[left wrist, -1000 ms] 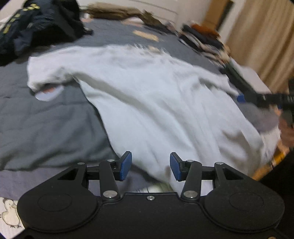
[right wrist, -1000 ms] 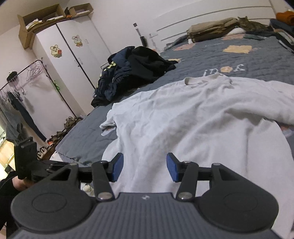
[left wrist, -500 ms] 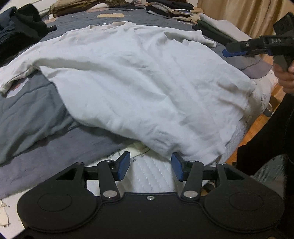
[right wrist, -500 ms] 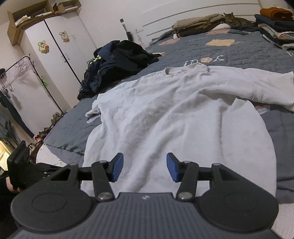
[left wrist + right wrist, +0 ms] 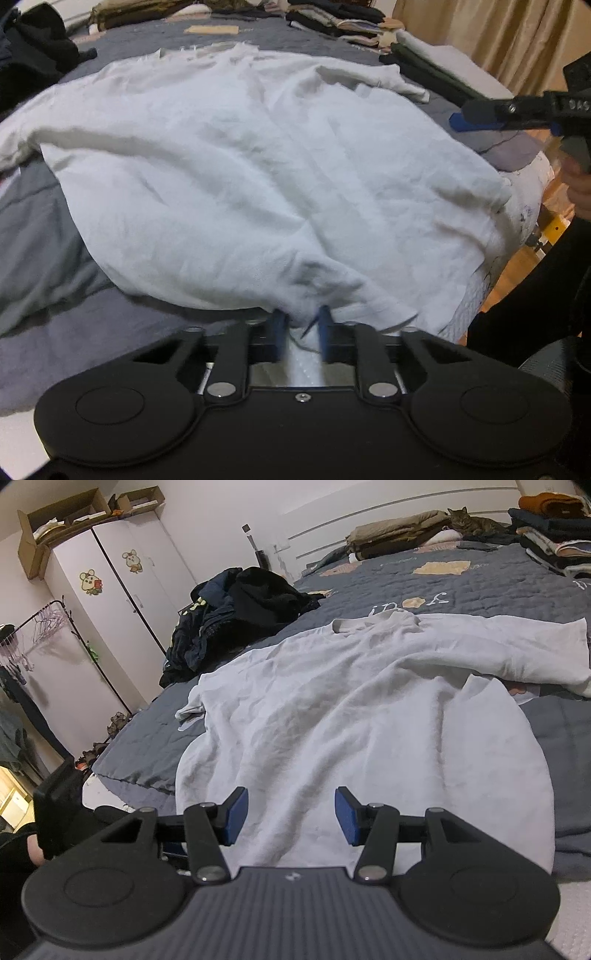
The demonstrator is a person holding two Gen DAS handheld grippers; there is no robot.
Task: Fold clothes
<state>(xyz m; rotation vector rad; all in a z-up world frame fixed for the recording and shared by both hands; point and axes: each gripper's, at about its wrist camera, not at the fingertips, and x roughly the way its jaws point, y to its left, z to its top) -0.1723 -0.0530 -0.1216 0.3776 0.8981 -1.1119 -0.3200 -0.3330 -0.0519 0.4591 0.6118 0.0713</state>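
L gripper (image 5: 300,323): jaws closing on the near hem of the white t-shirt (image 5: 258,177), cloth bunched btw the blue pads. R gripper (image 5: 291,816): jaws apart, about half open, nothing held, hovering over the shirt's near edge. Shirt lies spread across the grey bedspread (image 5: 498,579), collar far, hem at the bed's near edge. Prob light, soft, floppy; best taken at hem corners w/ both grippers.

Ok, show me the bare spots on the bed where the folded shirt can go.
Bare blanket lies beyond the shirt collar, before the cat. Another strip borders the shirt's left edge. Crowded: dark clothes pile, folded stacks.
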